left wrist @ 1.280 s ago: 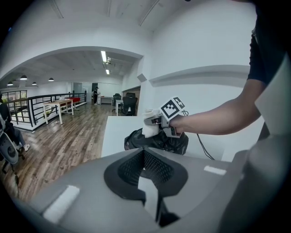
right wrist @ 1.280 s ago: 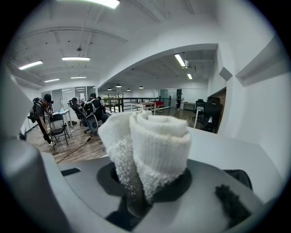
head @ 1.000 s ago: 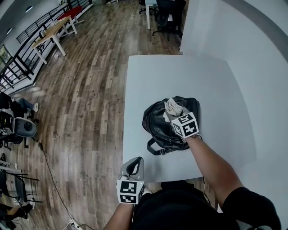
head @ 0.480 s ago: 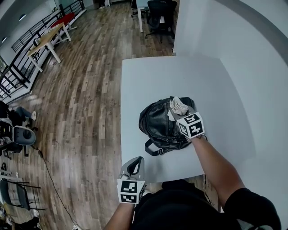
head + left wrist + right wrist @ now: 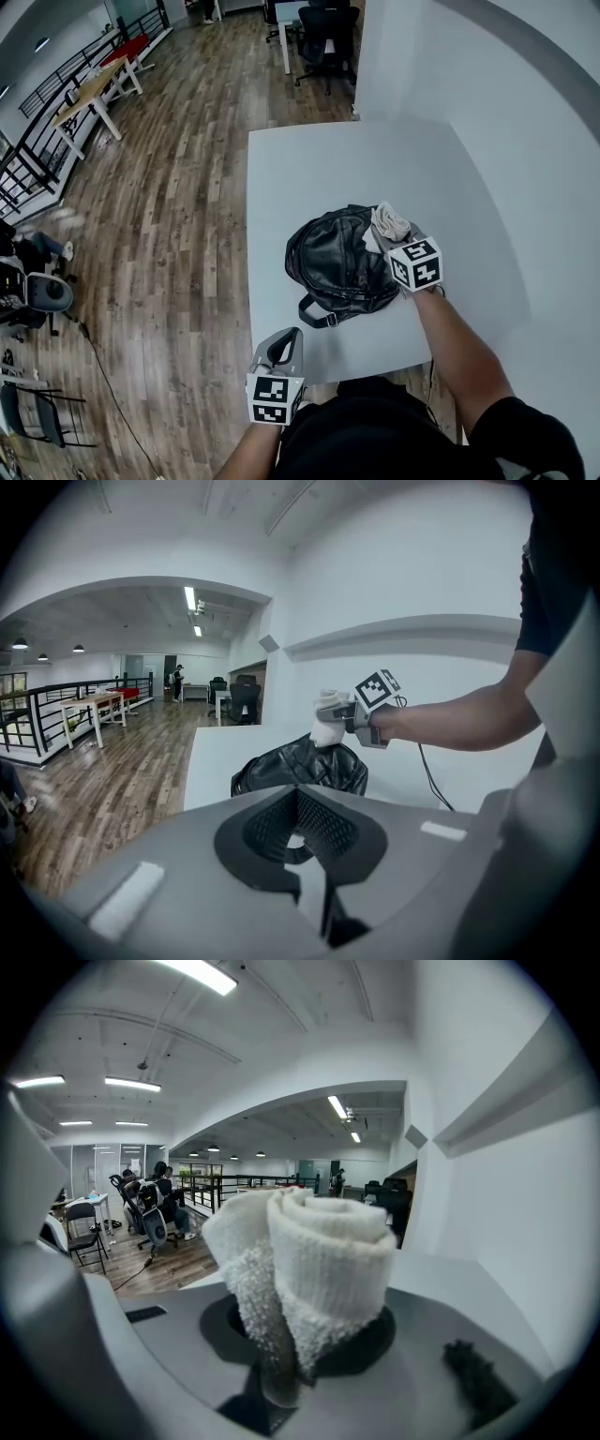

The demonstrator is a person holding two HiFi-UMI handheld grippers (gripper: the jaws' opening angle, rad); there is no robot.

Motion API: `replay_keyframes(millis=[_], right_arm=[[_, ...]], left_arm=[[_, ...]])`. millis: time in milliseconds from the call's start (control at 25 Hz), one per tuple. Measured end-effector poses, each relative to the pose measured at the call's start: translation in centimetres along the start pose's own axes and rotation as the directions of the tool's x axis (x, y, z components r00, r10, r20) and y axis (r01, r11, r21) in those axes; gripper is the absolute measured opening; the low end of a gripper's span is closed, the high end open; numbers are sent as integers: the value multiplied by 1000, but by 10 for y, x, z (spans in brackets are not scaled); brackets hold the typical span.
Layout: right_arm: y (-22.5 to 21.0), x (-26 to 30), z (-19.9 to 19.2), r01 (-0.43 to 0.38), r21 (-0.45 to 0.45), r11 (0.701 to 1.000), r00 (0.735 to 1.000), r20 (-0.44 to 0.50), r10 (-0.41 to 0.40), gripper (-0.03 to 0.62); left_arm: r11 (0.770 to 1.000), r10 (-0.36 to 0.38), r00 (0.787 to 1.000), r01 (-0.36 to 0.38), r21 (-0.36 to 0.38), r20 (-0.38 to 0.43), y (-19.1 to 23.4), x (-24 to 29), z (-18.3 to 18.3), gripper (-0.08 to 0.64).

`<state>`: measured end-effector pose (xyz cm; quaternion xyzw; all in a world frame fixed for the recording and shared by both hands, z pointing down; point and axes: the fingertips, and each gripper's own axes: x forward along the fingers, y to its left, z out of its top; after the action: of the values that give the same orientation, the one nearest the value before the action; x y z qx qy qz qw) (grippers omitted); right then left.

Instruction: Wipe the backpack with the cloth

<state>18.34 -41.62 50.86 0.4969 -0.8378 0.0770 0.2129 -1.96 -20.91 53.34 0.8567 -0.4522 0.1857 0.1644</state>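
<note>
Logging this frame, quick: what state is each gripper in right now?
Left gripper: shut, holding nothing.
Right gripper: shut on the cloth, at the backpack.

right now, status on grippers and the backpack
Right gripper shut on cloth, at backpack, far right side. Left gripper shut, empty, near table edge. Nothing in the way.

The backpack (image 5: 336,261) is black, glossy and crumpled. It lies flat on the white bench (image 5: 309,169), with a strap loop at its near edge. The cloth (image 5: 390,221) is white, terry-textured and rolled, clamped in the jaws of the right gripper (image 5: 401,240) at the backpack's far right edge.
</note>
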Motion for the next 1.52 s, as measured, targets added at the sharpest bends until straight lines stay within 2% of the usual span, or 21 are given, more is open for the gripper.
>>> replay_keyframes(millis=[440, 840, 1240, 1520], right_arm=[[-37, -29, -4, 82, 21, 996, 997, 12, -83, 89], [-53, -48, -12, 136, 32, 990, 991, 5, -136, 89], [-62, -59, -14, 166, 30, 986, 986, 2, -166, 89], [-51, -64, -2, 170, 31, 985, 985, 29, -171, 89]], left_arm=[[999, -31, 1000, 31, 15, 1, -8, 8, 4, 6], [998, -60, 998, 60, 29, -2, -15, 10, 6, 6], [996, -74, 997, 74, 45, -4, -19, 9, 4, 6], [998, -62, 998, 62, 33, -3, -17, 2, 5, 6]])
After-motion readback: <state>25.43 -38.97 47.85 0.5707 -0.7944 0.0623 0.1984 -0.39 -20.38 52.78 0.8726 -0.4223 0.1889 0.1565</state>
